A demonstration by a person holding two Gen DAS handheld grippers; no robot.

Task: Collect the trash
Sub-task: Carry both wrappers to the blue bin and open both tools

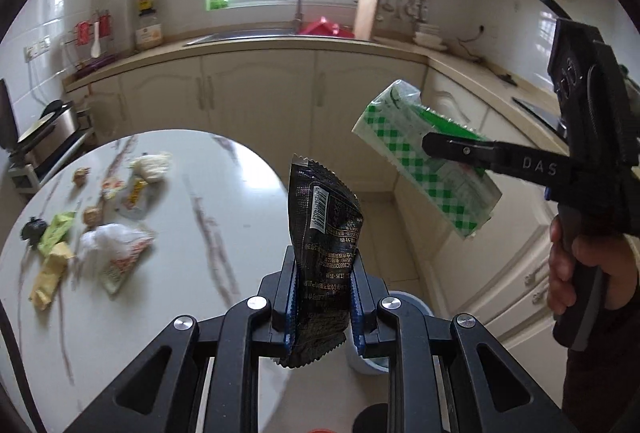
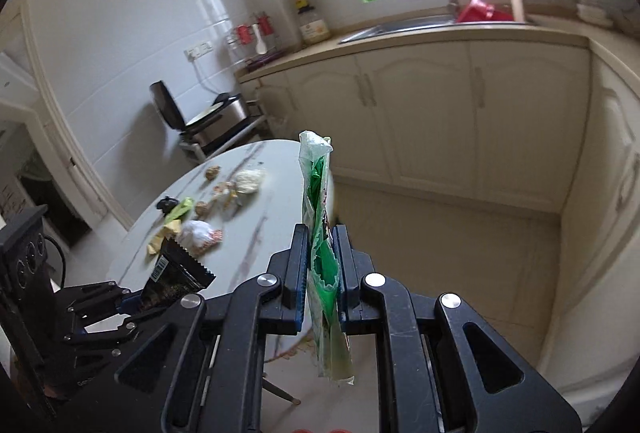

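From my left camera I see my left gripper [image 1: 323,297] as a black linkage frame with round silver pivot screws and blue pads lining its fingers [image 1: 289,297]. At three o'clock, my right gripper [image 1: 436,147] shows a flat black finger lettered "DAS" in white, one small screw, and a boxy black body. The hand [image 1: 576,273] on its grip has a dark maroon sleeve.
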